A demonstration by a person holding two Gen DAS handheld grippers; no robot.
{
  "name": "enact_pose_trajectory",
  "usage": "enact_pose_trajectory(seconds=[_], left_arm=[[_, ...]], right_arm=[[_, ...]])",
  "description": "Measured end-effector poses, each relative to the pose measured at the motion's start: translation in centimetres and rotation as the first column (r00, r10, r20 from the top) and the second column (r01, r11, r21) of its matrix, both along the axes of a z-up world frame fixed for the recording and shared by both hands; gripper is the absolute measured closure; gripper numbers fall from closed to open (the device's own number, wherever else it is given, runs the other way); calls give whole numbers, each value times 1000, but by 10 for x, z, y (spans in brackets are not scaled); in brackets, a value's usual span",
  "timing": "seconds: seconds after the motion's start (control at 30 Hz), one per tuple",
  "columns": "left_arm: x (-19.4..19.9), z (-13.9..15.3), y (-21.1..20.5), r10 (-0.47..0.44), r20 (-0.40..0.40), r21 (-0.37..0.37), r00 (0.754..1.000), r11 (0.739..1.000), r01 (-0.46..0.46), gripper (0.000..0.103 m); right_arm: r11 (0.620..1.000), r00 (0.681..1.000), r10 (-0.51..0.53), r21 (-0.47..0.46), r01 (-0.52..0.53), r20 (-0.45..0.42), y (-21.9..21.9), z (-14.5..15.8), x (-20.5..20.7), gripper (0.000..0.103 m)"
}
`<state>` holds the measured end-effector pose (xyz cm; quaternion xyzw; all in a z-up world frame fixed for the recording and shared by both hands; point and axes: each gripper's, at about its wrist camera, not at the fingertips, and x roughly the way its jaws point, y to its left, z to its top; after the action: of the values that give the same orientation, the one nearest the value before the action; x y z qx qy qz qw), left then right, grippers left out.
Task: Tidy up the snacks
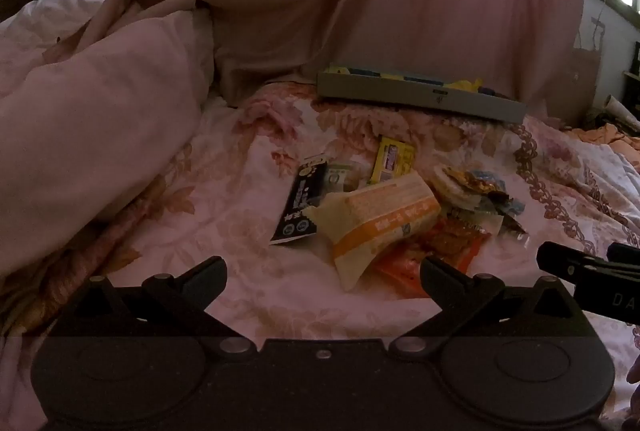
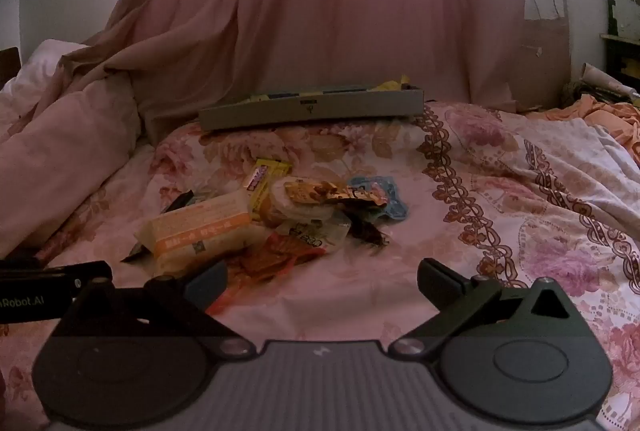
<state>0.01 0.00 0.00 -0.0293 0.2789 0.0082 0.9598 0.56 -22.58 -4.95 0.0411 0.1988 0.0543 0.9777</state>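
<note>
A pile of snack packets lies on the flowered bedspread. It holds a large cream-and-orange packet (image 1: 380,223) (image 2: 200,227), a black packet (image 1: 300,207), a yellow packet (image 1: 392,159) (image 2: 266,177), an orange-red packet (image 1: 436,251) (image 2: 276,255) and a blue one (image 2: 380,197). A flat grey box (image 1: 420,97) (image 2: 312,107) with snacks inside stands behind the pile. My left gripper (image 1: 322,283) is open and empty just in front of the pile. My right gripper (image 2: 322,285) is open and empty, in front of the pile's right side.
A bunched pink duvet (image 1: 92,147) rises at the left. A pink curtain (image 2: 320,3) hangs behind the box. Orange cloth (image 2: 608,115) lies at the far right. The right gripper's body shows in the left wrist view (image 1: 592,271), close beside my left one.
</note>
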Motion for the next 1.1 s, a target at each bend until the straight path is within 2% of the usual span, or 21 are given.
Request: enact_pose_trajectory(seconds=[1.1], left_arm=[[-1, 1, -2, 5, -8, -2, 1000, 1000, -5, 1]], right_arm=[[1000, 1000, 1, 7, -1, 0, 0, -1, -1, 0]])
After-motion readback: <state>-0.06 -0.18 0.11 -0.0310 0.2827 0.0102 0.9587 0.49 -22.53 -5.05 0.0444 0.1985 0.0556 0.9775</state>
